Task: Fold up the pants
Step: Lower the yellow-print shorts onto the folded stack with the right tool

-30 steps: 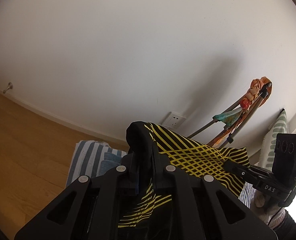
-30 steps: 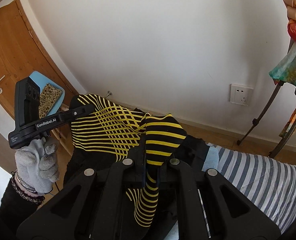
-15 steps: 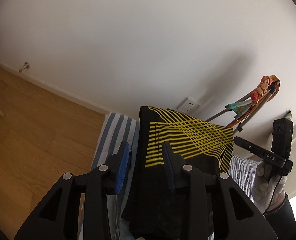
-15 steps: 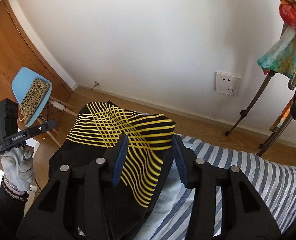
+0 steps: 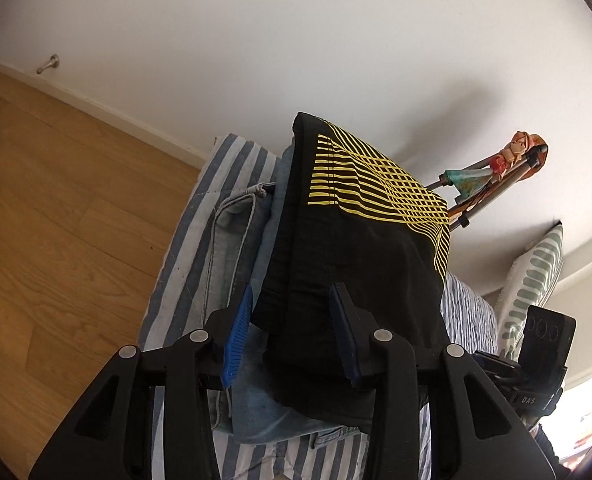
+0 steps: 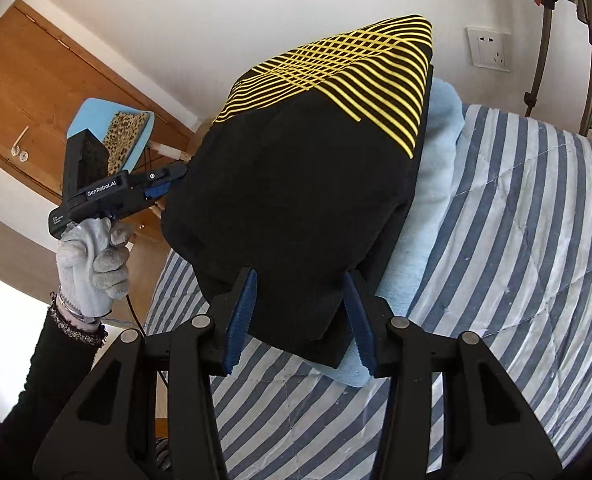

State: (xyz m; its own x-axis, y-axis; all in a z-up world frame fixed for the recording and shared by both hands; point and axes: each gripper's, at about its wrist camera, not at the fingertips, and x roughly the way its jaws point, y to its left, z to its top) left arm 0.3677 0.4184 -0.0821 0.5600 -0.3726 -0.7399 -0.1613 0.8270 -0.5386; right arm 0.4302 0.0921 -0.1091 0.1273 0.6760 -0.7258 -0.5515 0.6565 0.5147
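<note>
Right wrist view: black pants (image 6: 296,184) folded, lying on blue jeans (image 5: 231,240) atop the striped bed (image 6: 516,240). Right gripper (image 6: 300,316) parted, gripping nothing; left gripper (image 5: 291,332) opening, pads clear (release step). Next, I'd judge: withdraw without dragging cloth.

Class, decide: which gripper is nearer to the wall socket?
Right. The right gripper sits at the side of the black pants below the wall socket; the left gripper is at their opposite side, towards the door.

A home bedroom: striped bedspread (image 6: 516,240), pillow (image 5: 530,280), wood floor (image 5: 55,240), wooden door (image 6: 35,92), wall socket (image 6: 489,49)
</note>
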